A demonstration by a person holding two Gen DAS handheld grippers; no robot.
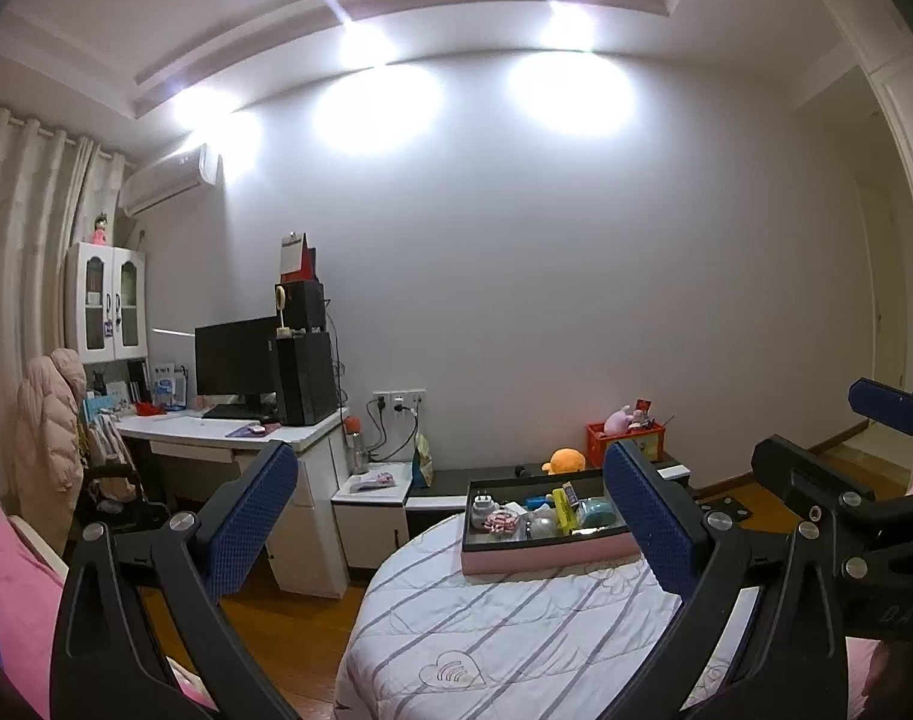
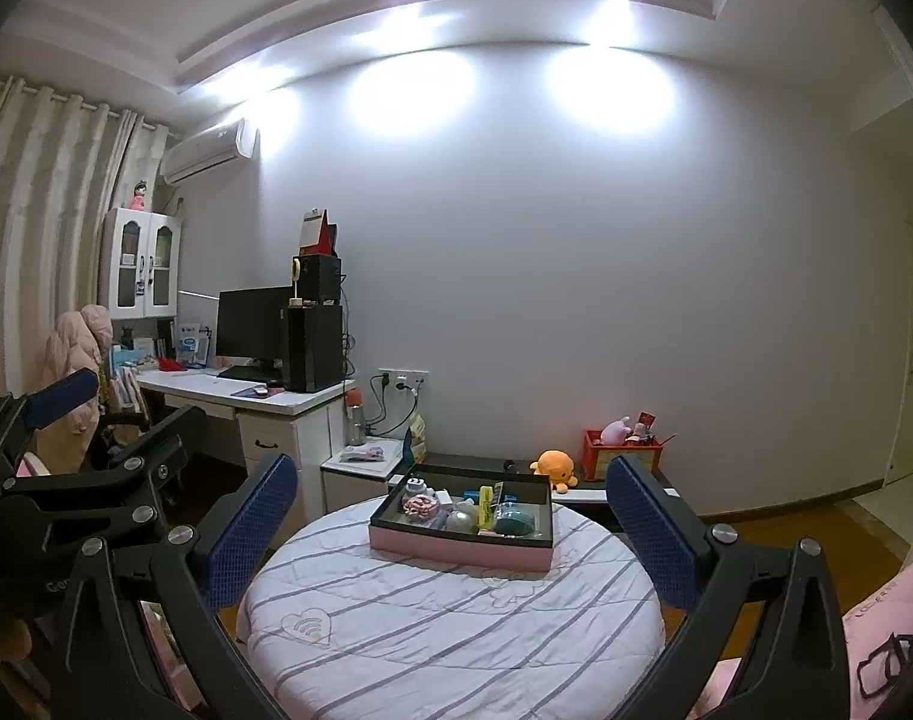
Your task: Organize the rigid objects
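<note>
A pink box with a black inside [image 1: 546,555] [image 2: 456,547] sits at the far side of a round bed [image 1: 492,630] [image 2: 456,618]. It holds several small items: a white plug [image 1: 484,503], a pink-and-white bundle [image 2: 418,505], a yellow piece [image 2: 486,504] and a teal round object [image 2: 512,523]. My left gripper [image 1: 450,519] is open and empty, held well short of the box. My right gripper [image 2: 453,531] is open and empty too, also short of the box. The right gripper [image 1: 840,450] shows at the right edge of the left wrist view.
A white desk [image 2: 240,390] with a monitor and black speakers stands at the left. A low cabinet [image 1: 372,492] is beside it. An orange plush [image 2: 555,467] and a red box of toys [image 2: 621,455] sit on a dark bench by the wall. Wood floor surrounds the bed.
</note>
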